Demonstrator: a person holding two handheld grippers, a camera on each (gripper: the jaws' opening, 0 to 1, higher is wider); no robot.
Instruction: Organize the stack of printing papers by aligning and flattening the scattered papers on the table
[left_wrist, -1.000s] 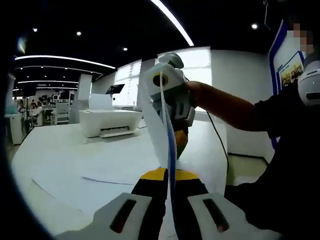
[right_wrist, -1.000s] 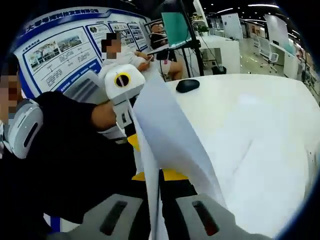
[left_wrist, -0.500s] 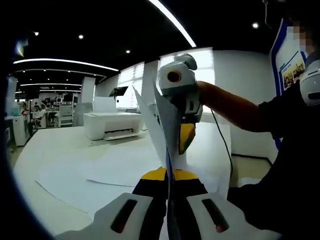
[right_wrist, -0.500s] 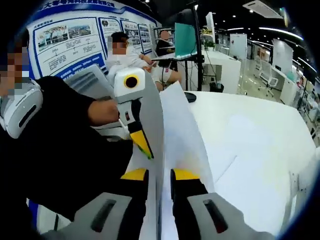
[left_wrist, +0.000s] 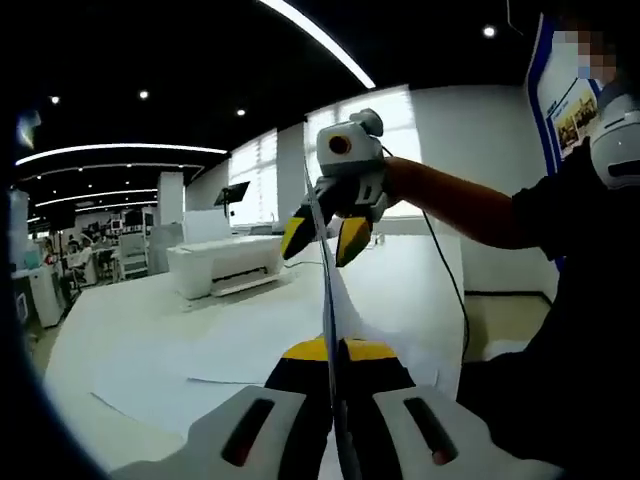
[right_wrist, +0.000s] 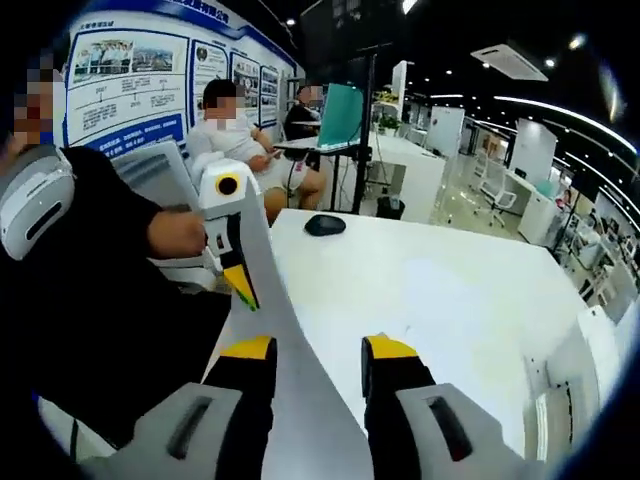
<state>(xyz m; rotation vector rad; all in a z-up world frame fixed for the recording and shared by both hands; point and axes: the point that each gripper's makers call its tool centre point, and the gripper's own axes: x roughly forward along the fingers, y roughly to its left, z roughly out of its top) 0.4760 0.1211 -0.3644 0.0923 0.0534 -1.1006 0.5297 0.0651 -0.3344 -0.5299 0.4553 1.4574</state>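
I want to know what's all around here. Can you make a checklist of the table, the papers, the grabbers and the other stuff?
Surface: white table, wide and smooth.
Job's things: held sheet upright and edge-on; loose sheets flat on the table, not lined up.
Clutter: printer and mouse on the table.
Grippers: left gripper shut on the held sheet; right gripper open, the sheet between its jaws.
Cables: a dark cable hangs below the person's arm.
Surroundings: posters on a wall, seated people, a monitor, ceiling light strips.
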